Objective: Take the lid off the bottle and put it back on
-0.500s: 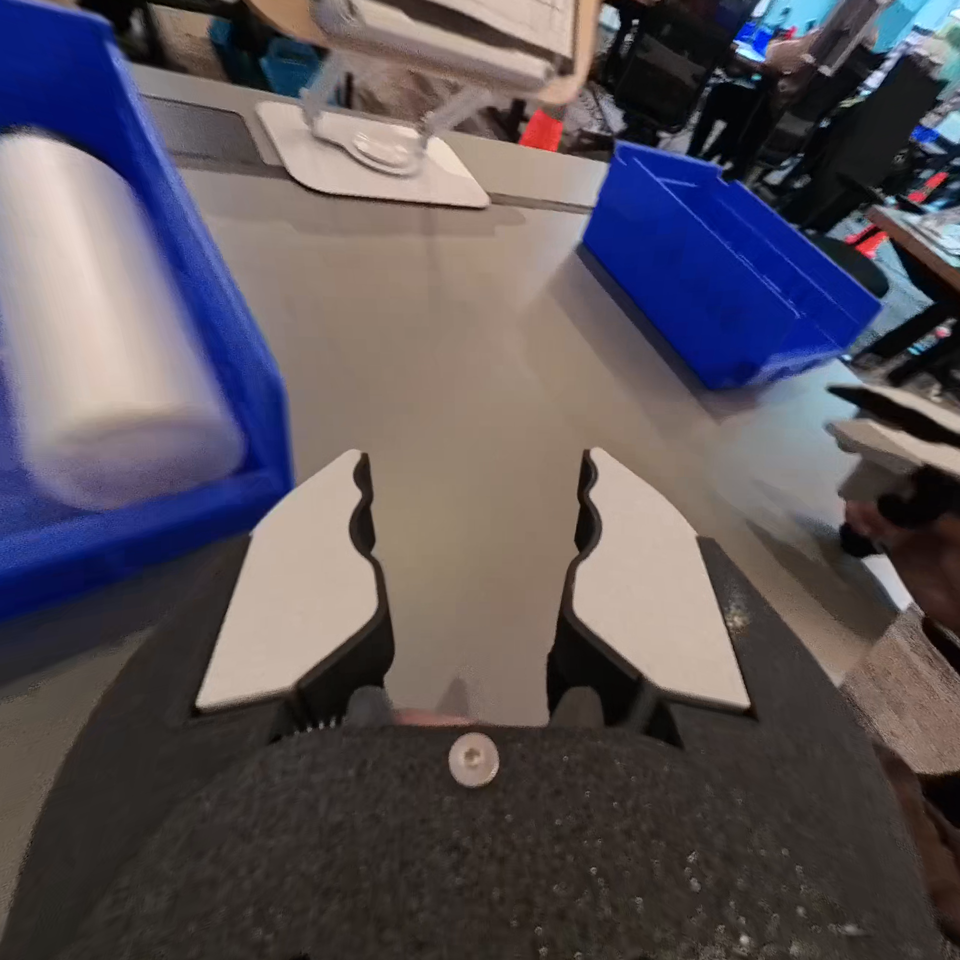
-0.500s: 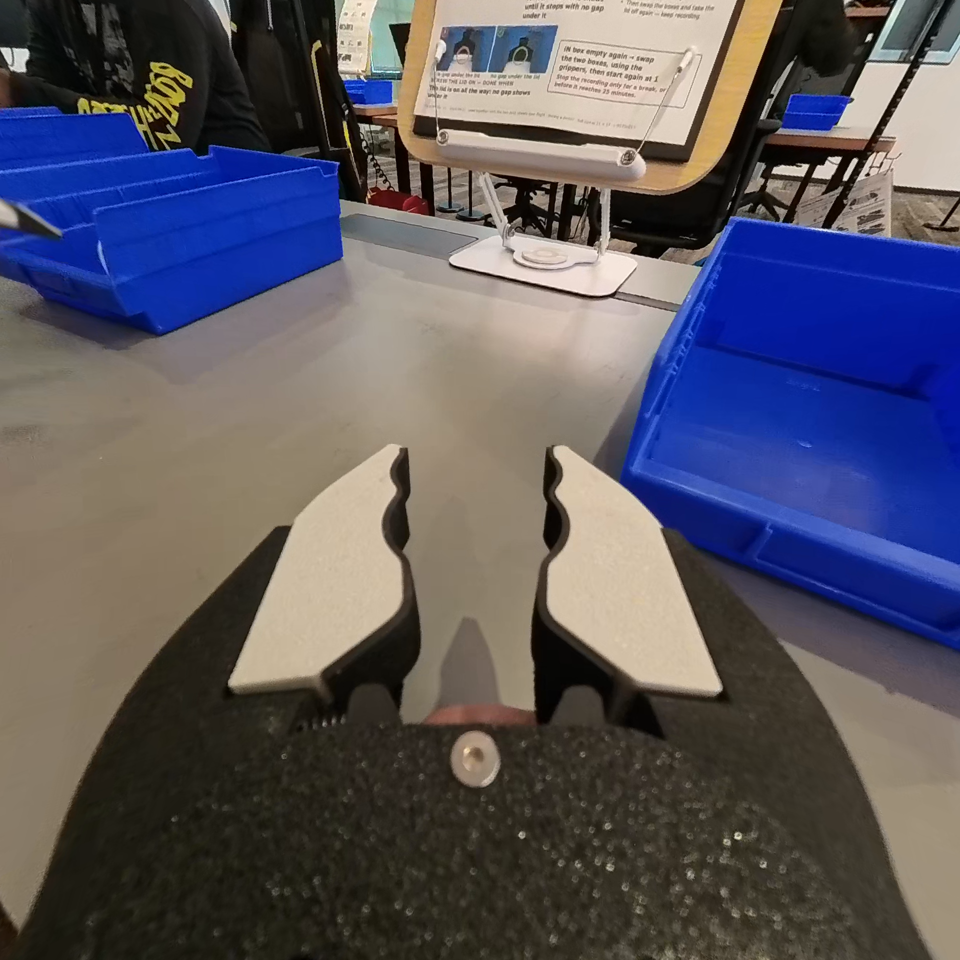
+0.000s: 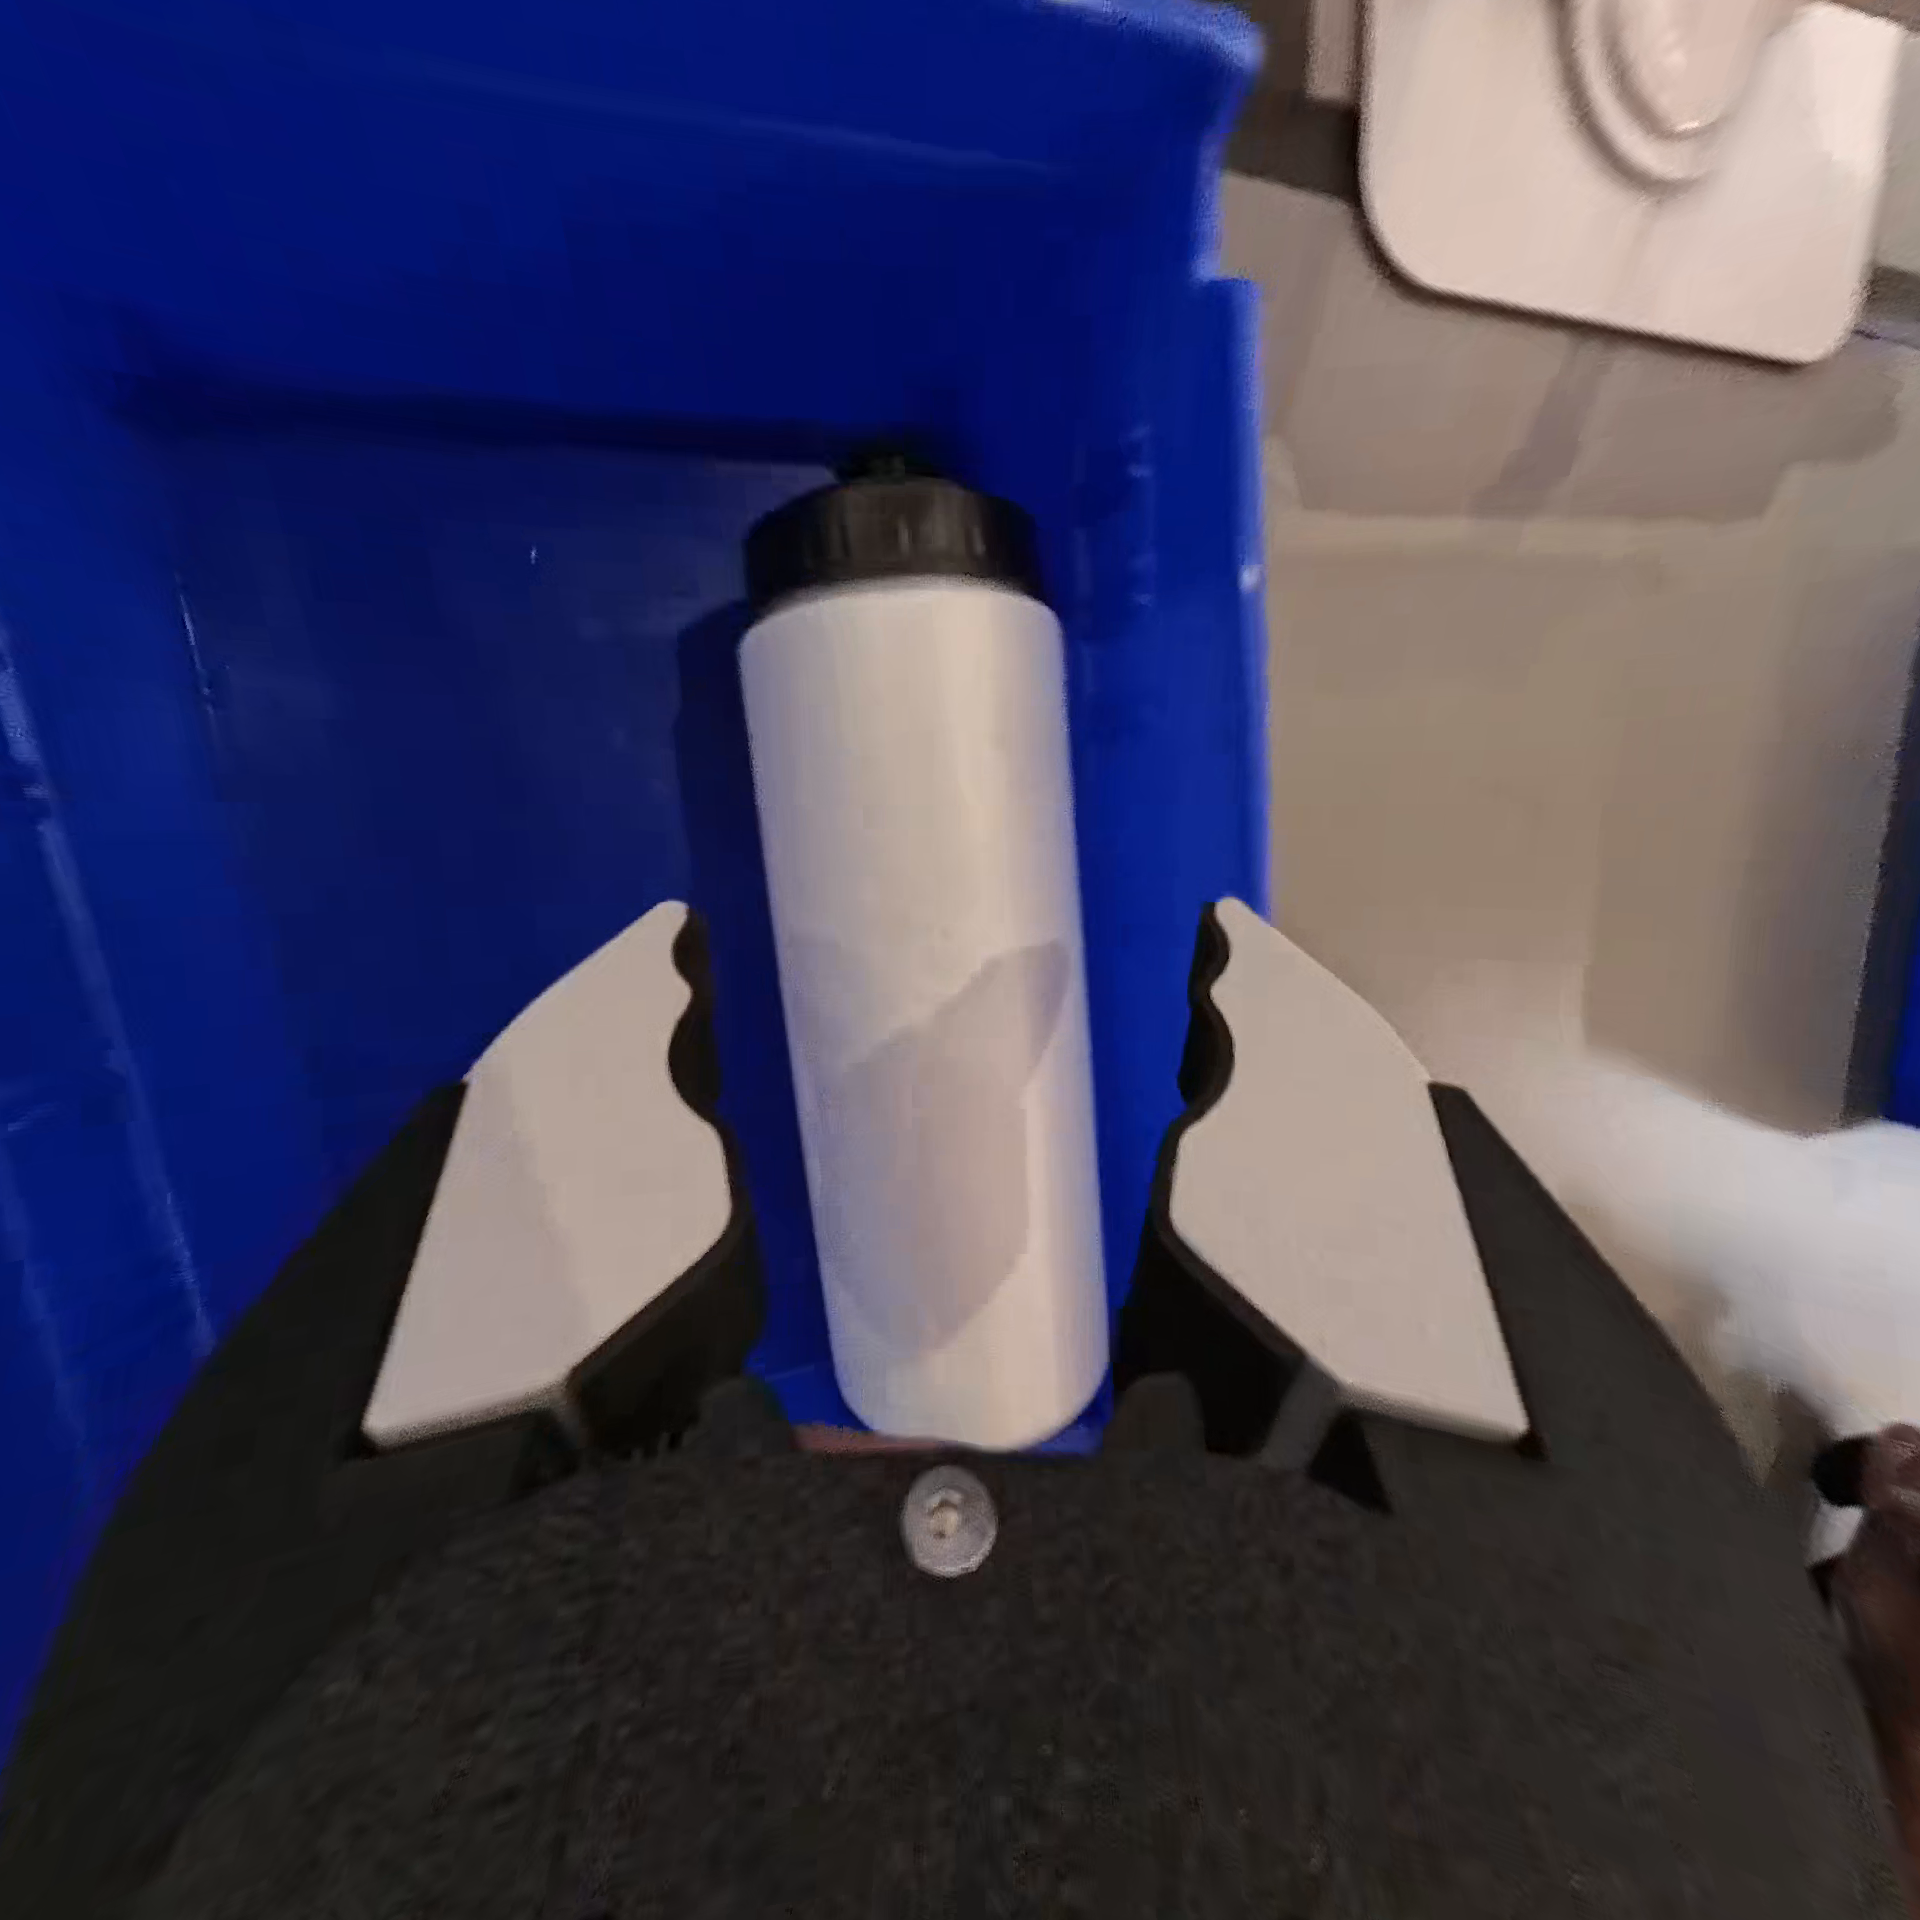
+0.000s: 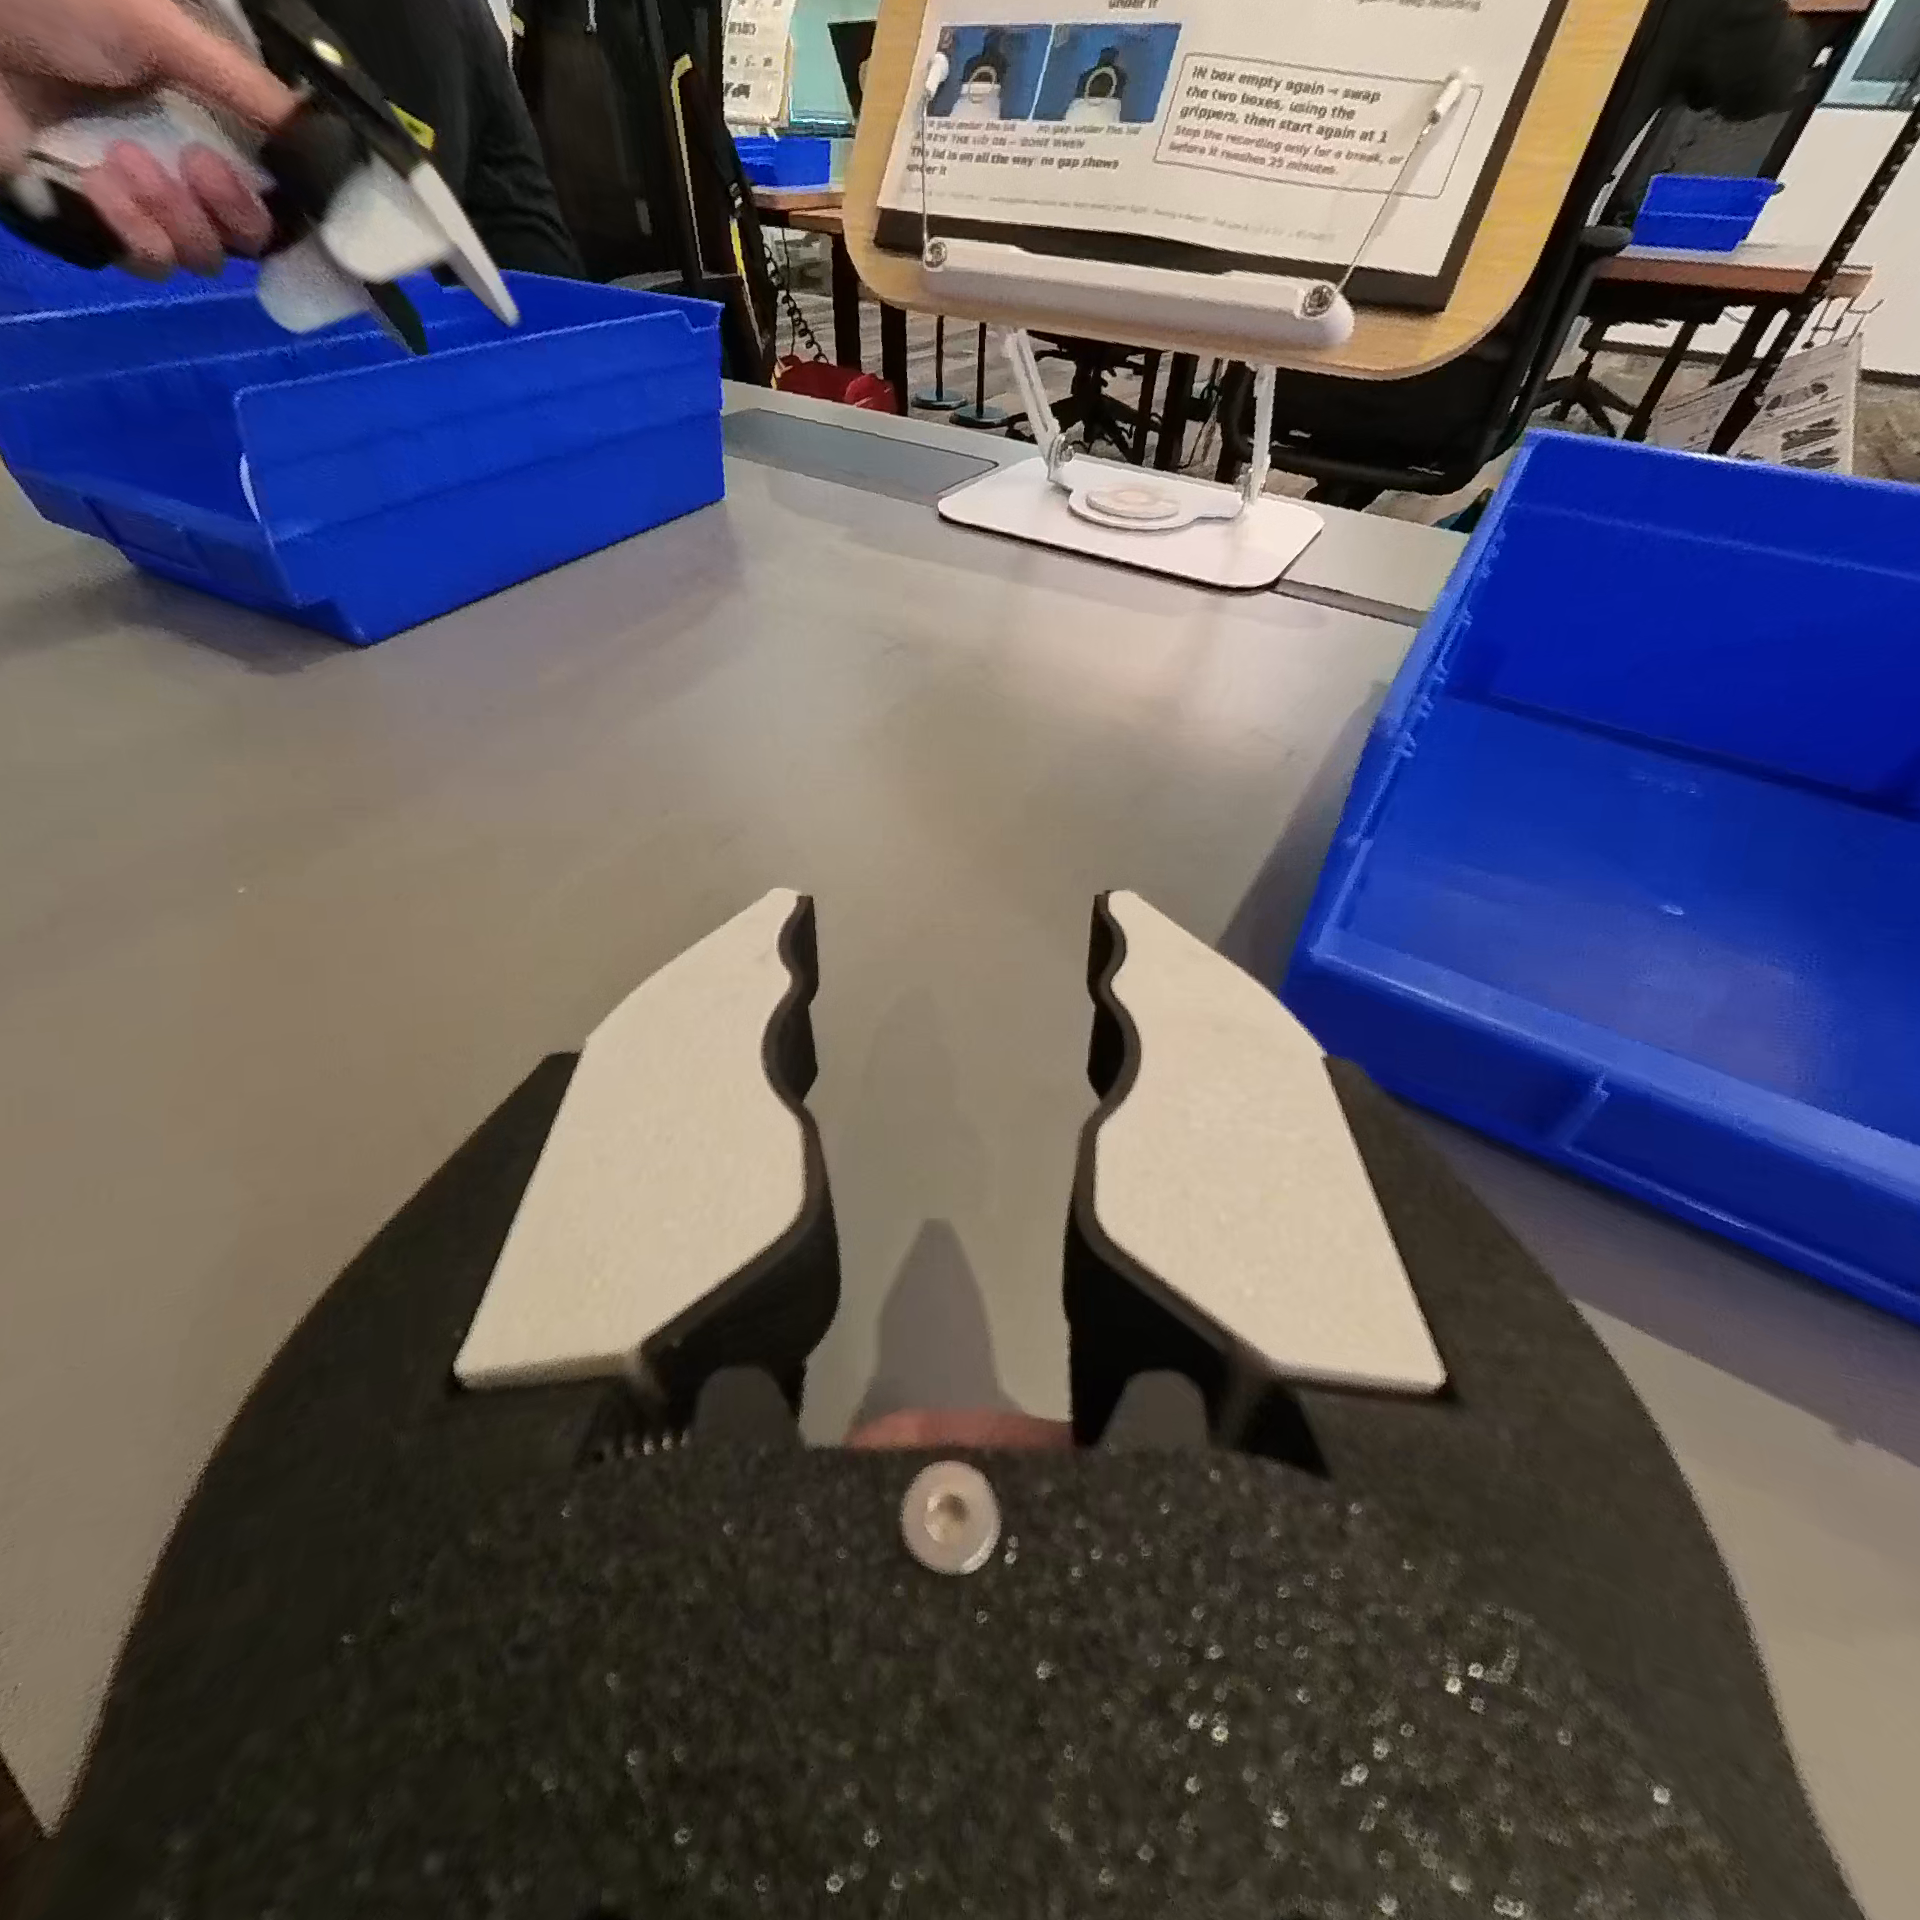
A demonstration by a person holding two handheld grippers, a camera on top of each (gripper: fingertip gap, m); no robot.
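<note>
A white bottle (image 3: 914,987) with a black lid (image 3: 888,540) lies in the blue bin (image 3: 364,623), against its right wall. My left gripper (image 3: 948,935) hangs over the bottle with its jaws wide open. The bottle lies between the fingers, with blue showing on both sides, so the pads do not press on it. In the right wrist view this gripper (image 4: 416,270) is at the far left bin (image 4: 416,468), held by a hand. My right gripper (image 4: 951,925) is open and empty above the grey table (image 4: 623,779).
A second blue bin (image 4: 1621,935) stands on the right side of the table, with nothing in the part I can see. A document stand on a white base (image 4: 1132,520) stands at the table's far edge. A person in dark clothing is behind the left bin.
My left gripper has swung left from the table's middle to over the bin and the bottle, and its jaws have opened wider. My right gripper has stayed in place, still open.
</note>
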